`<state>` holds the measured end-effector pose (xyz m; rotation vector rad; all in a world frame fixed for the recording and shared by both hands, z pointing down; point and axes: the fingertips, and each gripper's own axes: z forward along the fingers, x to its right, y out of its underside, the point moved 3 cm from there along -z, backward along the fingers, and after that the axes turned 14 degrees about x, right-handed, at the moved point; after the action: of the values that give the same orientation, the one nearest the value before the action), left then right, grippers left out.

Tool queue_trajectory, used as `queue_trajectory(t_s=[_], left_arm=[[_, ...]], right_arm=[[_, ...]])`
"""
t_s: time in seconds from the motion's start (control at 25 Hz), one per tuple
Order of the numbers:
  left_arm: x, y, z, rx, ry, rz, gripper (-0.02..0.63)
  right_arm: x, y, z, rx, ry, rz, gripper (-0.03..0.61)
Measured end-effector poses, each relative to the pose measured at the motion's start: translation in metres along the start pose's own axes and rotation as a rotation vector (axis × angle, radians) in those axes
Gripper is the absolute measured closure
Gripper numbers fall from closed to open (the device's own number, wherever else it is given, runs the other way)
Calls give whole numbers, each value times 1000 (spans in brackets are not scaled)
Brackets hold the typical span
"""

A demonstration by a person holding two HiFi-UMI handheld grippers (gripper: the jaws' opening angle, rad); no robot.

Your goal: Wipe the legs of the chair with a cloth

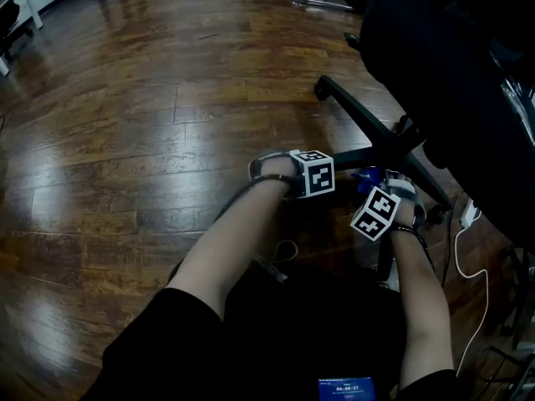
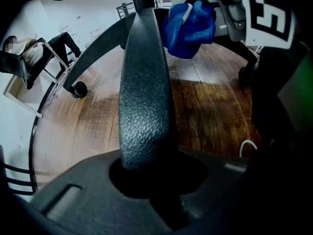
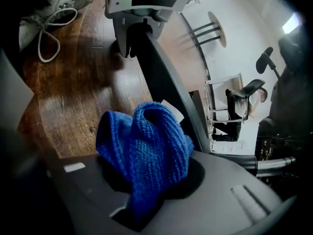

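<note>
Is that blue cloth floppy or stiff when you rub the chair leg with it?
Probably floppy: the blue cloth sits crumpled in folds where the right tool pinches it. Its looped, fuzzy weave suggests it is light and grippy rather than slippery, so it should bend around the chair leg.

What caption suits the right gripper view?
Right gripper clamps a bunched blue knitted cloth beside the black textured chair leg that the left gripper grips.
</note>
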<state>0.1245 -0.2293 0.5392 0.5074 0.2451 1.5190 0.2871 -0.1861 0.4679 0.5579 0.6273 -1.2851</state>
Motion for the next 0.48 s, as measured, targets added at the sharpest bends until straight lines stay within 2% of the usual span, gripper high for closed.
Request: queue_trajectory(t_s=[0.08,0.32,0.48], left_arm=[[0,-1,1,1,-2,-1,560],[-1,1,1,-7,-4,1,560],[0,1,2,-11,-5,-2,560]], right_arm=[[-15,1,-9,-9,-44,-1,492],[-101,5,-57,-11,-236,-106,492],[-137,11,-78,-11,-295,-171,492]])
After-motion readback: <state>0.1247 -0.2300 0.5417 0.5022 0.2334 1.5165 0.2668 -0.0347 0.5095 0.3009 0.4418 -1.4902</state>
